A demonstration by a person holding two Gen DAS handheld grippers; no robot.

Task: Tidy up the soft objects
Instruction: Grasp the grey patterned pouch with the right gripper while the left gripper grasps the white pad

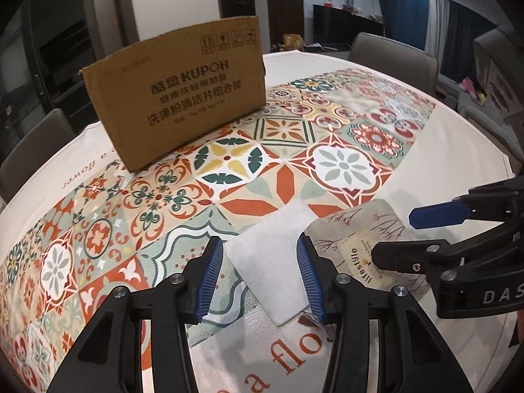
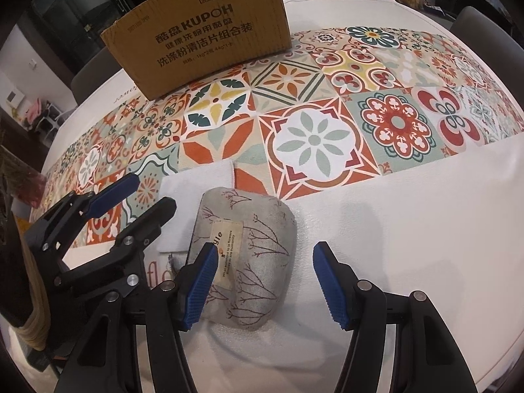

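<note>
The left gripper (image 1: 260, 278) stands parted and empty, its blue pads (image 1: 211, 281) either side of the near corner of a white cloth (image 1: 271, 262) that lies flat on the table mat (image 1: 340, 167); whether the tips touch the cloth cannot be told. The right gripper (image 2: 265, 288) is also parted and grasps nothing. Its left pad (image 2: 199, 290) sits over the edge of the pouch (image 2: 252, 255), a soft grey printed bag with a sewn label, while its right pad (image 2: 330, 288) hangs over bare mat, apart from the pouch.

The risks, as I judge them: the right jaws are off-centre, so closing here would likely pinch only the pouch's left edge and let it sag or slip out. The cloth is thin and flat, so the left pads could close on air, or drag it and catch the mat beneath. The two grippers are close together, and the cloth's near edge lies just beside or under the pouch, so lifting one may tug the other.

The box (image 2: 199, 39) stands well beyond both, at the far side of the mat.
</note>
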